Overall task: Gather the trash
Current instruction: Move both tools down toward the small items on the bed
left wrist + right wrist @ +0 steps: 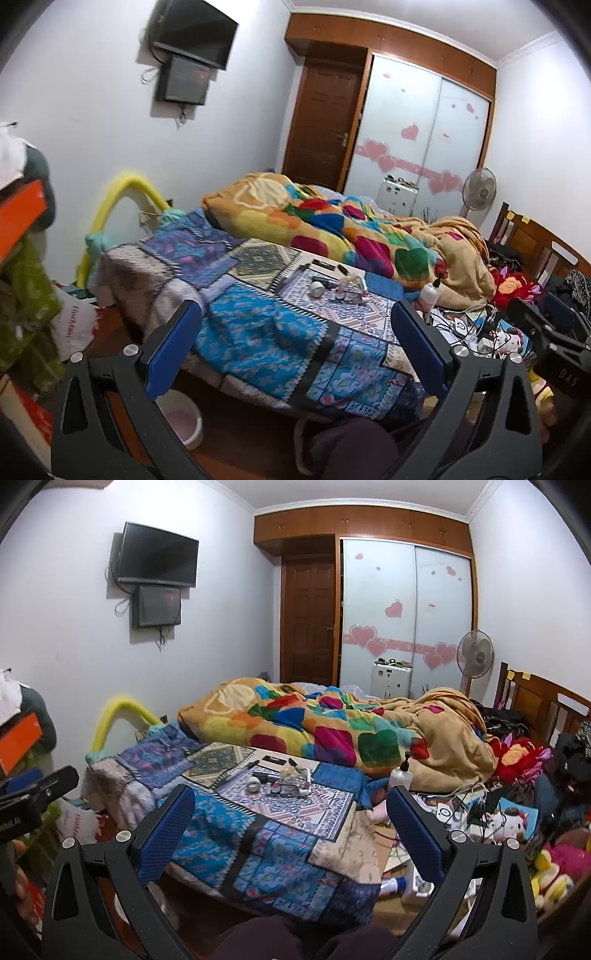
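Note:
Small clutter lies on the patchwork bedspread (258,332) in the middle of the bed: a crumpled clear wrapper (351,285) (291,775), a tape roll (317,288) (254,785), a pen (248,766) and dark flat items (325,264). My left gripper (295,325) is open and empty, well short of the clutter. My right gripper (290,808) is open and empty, also short of it. The right gripper's body shows at the right edge of the left wrist view (546,332). The left gripper's body shows at the left edge of the right wrist view (33,794).
A colourful duvet (351,229) is heaped behind the clutter. A white pump bottle (402,773) stands by cables and chargers (465,812). Plush toys (517,753) pile at the right. A pink bucket (184,421) stands on the floor below the bed. A white bag (74,325) sits left.

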### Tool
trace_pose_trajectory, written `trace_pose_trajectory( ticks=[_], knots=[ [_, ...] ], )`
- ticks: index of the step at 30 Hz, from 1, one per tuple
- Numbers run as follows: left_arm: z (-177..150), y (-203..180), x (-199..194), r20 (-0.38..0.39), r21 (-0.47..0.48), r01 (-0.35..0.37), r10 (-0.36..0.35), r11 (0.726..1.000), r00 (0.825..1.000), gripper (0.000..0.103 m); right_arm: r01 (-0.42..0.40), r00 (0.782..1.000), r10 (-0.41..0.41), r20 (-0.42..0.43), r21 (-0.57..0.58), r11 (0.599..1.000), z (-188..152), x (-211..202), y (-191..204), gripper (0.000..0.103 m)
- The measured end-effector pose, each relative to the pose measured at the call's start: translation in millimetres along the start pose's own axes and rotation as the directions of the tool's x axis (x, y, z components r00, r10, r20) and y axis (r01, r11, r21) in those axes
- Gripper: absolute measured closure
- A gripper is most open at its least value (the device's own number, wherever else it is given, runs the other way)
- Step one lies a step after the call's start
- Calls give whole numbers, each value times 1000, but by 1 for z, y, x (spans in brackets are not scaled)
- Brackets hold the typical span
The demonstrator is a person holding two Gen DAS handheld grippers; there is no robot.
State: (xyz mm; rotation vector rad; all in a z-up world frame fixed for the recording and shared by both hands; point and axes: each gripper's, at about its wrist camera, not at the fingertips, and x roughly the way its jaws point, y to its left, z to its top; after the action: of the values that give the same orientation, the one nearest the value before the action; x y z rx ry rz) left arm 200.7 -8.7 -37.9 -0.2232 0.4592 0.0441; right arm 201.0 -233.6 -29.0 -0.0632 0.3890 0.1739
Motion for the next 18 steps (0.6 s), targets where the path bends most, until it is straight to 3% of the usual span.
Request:
trace_pose_trajectory(
  ticks=[10,18],
  knots=[
    [7,-40,125,-105,25,4,-2,1000,994,1,-21,994,21,-103,3,1000,0,97,-43,0],
    [-4,-59,224,-200,61,-23,35,998,979,1,-88,968,90,-233,20,996,-14,187,-68,0]
  ],
)
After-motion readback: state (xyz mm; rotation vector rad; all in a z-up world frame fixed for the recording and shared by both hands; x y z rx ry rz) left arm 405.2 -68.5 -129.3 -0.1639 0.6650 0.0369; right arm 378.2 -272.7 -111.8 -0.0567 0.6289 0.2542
